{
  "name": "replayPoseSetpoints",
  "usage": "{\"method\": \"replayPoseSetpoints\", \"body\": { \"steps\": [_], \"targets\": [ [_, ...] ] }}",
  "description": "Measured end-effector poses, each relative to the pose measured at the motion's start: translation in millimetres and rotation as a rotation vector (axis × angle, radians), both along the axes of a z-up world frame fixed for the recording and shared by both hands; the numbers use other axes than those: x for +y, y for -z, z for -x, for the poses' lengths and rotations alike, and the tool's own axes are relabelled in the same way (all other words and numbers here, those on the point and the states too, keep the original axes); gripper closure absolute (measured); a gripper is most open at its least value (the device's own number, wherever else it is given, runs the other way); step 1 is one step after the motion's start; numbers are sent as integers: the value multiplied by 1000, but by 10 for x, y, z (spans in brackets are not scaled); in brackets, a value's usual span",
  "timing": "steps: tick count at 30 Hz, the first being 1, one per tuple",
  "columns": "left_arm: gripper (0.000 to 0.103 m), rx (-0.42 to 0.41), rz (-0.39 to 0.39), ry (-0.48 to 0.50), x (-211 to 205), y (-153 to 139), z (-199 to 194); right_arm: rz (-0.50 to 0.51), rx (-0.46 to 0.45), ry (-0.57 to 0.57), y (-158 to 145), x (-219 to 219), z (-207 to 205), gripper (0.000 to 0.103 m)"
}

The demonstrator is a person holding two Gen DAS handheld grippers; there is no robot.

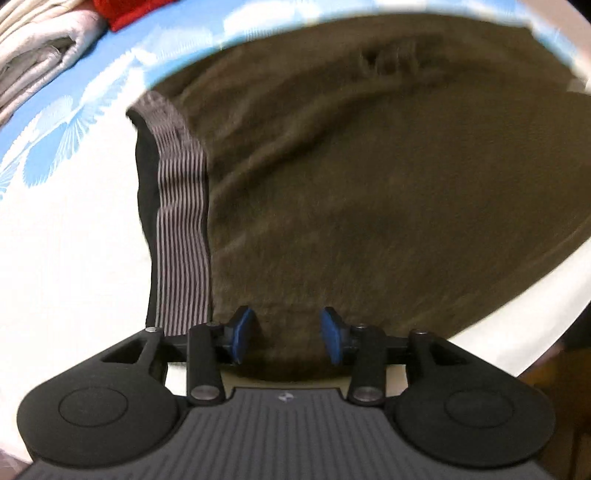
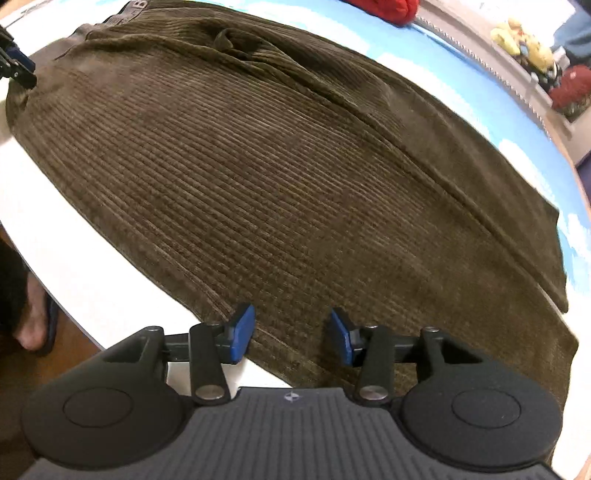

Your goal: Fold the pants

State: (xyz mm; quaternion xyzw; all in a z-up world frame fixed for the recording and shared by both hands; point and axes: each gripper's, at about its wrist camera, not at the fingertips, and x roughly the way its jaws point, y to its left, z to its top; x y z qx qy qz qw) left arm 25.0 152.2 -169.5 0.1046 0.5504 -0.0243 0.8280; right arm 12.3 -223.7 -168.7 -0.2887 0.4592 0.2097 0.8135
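Brown corduroy pants [image 1: 369, 192] lie flat on a bed, with a striped grey elastic waistband [image 1: 183, 221] at the left in the left wrist view. My left gripper [image 1: 288, 338] is open, its blue pads [image 1: 242, 334] just above the near edge of the pants beside the waistband. In the right wrist view the pants [image 2: 277, 177] stretch away, one leg laid over the other. My right gripper [image 2: 291, 336] is open, hovering over the near edge of the leg. The left gripper's tip [image 2: 16, 66] shows at the far left by the waist.
The bed sheet [image 1: 74, 229] is white with blue leaf prints. Folded pale laundry [image 1: 40, 51] and a red cloth [image 1: 129, 13] lie at the far side. A foot in a sandal [image 2: 33, 321] stands on the floor at left. Soft toys [image 2: 524, 40] sit beyond the bed.
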Motion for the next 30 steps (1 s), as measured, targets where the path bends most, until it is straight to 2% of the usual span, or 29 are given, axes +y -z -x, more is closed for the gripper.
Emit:
{"method": "replayPoseSetpoints", "body": {
  "steps": [3,6,10,12,15,16,17,20,21,22,23,27,30],
  "targets": [
    [56,-36,3,5,-28,-44,36,-13,-31,2,-71,21,13,55],
    [56,-94,43,-27,65,-128,29,-89,-136,28,-302,-37,5,55],
    [55,-199,69,-59,131,-308,10,-287,-329,125,-910,-323,-41,55],
    [49,-256,86,-75,127,-413,13,-333,-423,161,-1198,-469,-67,53],
    [36,-336,94,-101,79,-553,46,-380,-563,217,-1554,-708,-82,35],
    [34,-354,102,-109,63,-579,27,-402,-596,253,-1621,-799,-103,26],
    [30,-371,108,-117,37,-613,25,-420,-613,285,-1625,-891,-116,24],
    [29,-402,100,-127,-51,-649,-44,-459,-593,384,-1450,-1087,-205,24],
    [29,-401,100,-128,-84,-646,-80,-456,-556,420,-1344,-1118,-245,24],
    [29,-399,99,-132,-125,-648,-115,-423,-476,450,-1259,-1119,-342,25],
    [29,-395,94,-135,-159,-647,-145,-402,-444,467,-1211,-1113,-410,30],
    [29,-397,62,-122,-286,-659,-301,-400,-416,500,-1136,-1095,-486,30],
    [29,-409,89,-107,-325,-674,-363,-409,-409,494,-1131,-1088,-556,30]
  ]
}}
